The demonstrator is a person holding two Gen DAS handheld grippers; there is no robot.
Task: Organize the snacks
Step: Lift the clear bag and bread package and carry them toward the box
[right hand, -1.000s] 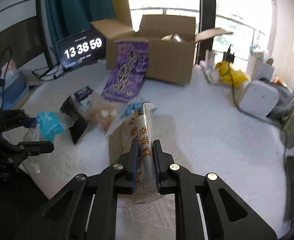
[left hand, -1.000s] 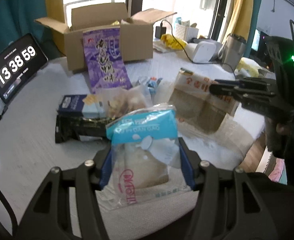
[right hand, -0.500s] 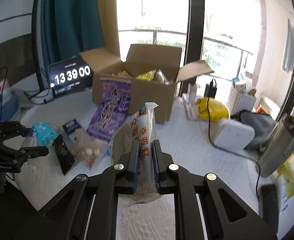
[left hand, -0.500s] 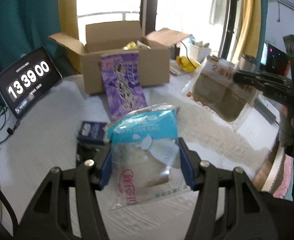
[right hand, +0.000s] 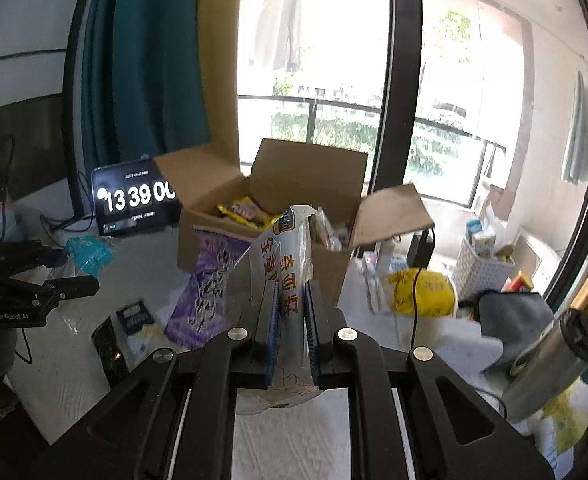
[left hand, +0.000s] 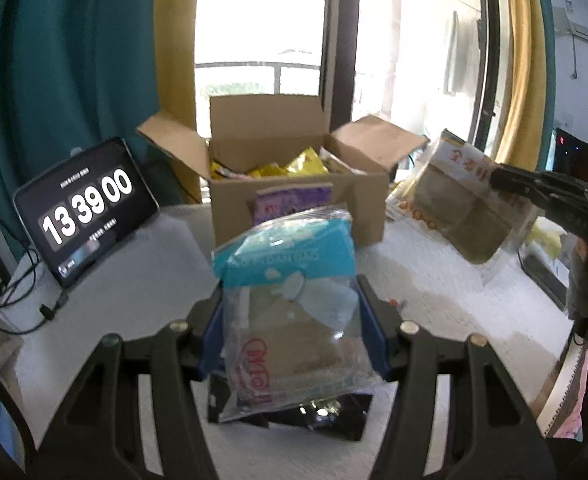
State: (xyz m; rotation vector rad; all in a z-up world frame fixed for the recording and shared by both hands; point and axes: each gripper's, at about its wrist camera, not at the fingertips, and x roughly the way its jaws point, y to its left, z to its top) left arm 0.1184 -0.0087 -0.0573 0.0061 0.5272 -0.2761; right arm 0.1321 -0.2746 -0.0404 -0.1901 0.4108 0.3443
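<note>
Left wrist view: left gripper clamped on crinkly clear pouch w/ blue top at frame centre, right gripper pinching glossy clear bread pack mid-frame, both raised before open cardboard box.

Two close claw-mounted fisheyes, both facing the cardboard box.
</note>
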